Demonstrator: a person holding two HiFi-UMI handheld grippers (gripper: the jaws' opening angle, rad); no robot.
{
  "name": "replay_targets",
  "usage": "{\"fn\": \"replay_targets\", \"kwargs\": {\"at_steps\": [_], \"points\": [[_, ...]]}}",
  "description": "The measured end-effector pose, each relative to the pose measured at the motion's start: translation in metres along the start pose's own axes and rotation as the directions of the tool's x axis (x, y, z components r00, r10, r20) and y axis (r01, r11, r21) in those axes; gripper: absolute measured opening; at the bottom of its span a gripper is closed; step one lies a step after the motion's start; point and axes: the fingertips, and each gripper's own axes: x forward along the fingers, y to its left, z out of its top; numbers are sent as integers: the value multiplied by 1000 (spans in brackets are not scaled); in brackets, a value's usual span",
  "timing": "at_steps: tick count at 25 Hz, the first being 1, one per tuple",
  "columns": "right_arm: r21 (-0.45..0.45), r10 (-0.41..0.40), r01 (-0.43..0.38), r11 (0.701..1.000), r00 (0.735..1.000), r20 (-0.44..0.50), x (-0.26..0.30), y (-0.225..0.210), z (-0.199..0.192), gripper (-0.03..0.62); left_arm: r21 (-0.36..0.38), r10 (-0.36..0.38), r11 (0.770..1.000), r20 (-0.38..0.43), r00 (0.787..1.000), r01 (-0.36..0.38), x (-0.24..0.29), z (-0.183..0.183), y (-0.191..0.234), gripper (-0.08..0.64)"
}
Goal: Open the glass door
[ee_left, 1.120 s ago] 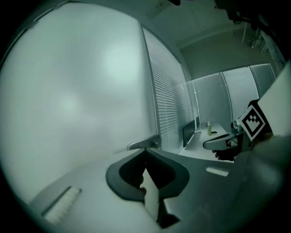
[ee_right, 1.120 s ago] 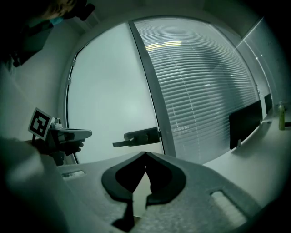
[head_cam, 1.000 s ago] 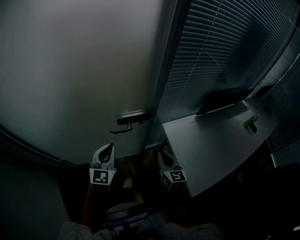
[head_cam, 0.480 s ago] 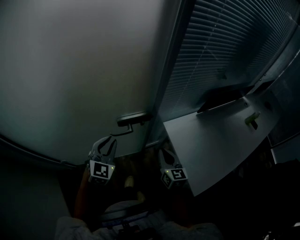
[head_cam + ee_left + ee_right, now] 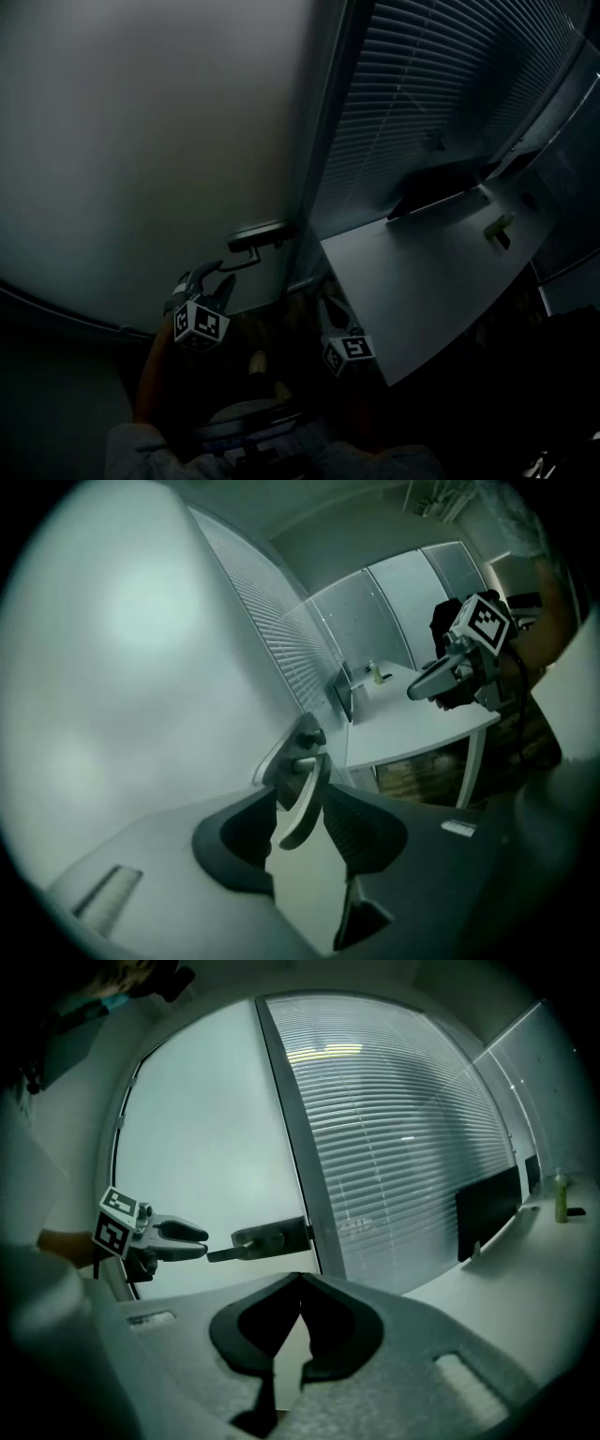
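The frosted glass door (image 5: 141, 131) fills the left of the head view, with its dark handle plate (image 5: 258, 234) and lever (image 5: 242, 261) at its right edge. My left gripper (image 5: 211, 281) is just below and left of the lever, and its jaws are opening. In the left gripper view the lever (image 5: 302, 803) shows in the gap of the left gripper (image 5: 300, 806), and the pads do not press on it. My right gripper (image 5: 328, 314) hangs lower right, near the desk, shut and empty. The right gripper view shows the left gripper (image 5: 199, 1241) at the lever's tip (image 5: 225, 1253).
A white desk (image 5: 422, 281) juts out right of the door, with a dark monitor (image 5: 436, 192) and a small bottle (image 5: 497, 227) on it. Closed blinds (image 5: 422, 84) cover the glass wall behind it. A dark door frame (image 5: 323, 141) divides door and blinds.
The left gripper has moved toward the lever, rolled, and gone from shut to open. The right gripper has stayed where it was.
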Motion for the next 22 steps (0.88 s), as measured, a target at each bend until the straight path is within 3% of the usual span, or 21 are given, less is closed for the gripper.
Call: {"fn": "replay_targets", "kwargs": {"at_steps": [8, 22], "points": [[-4, -37, 38, 999, 999, 27, -14, -9, 3, 2, 171, -50, 983, -82, 995, 64, 18, -8, -2, 183], [34, -99, 98, 995, 995, 23, -20, -20, 2, 2, 283, -158, 937, -175, 972, 203, 54, -22, -18, 163]]}}
